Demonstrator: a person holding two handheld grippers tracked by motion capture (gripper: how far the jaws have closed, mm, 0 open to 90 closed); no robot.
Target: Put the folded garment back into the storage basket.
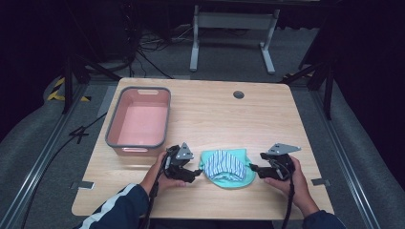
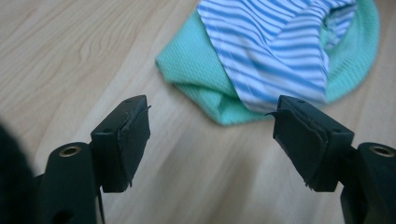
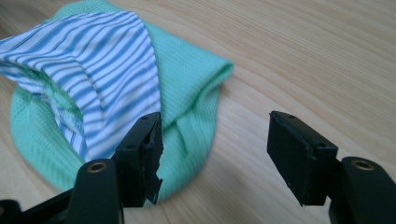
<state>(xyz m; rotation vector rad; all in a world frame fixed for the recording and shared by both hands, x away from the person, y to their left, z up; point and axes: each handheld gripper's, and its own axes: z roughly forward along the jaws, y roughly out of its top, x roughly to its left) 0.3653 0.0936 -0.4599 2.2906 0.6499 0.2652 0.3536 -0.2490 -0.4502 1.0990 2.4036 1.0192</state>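
Folded cloth (image 1: 227, 168) is lying near the surface's (image 1: 267, 119) front edge, long axis running between both grippers. Left gripper (image 1: 197, 171) and right gripper (image 1: 252, 168) are flanking its ends, jaws parted, grasping nothing, about equally near.

A mint-green waffle-knit cloth (image 1: 228, 177) lies at lower centre, with a white cloth striped in blue (image 1: 225, 163) on top; the rectangular plastic bin (image 1: 114, 125) at upper left is pink inside with a grey rim; the wooden surface (image 1: 215, 114) is pale, light-grained; the tongs (image 2: 210, 135) are black.
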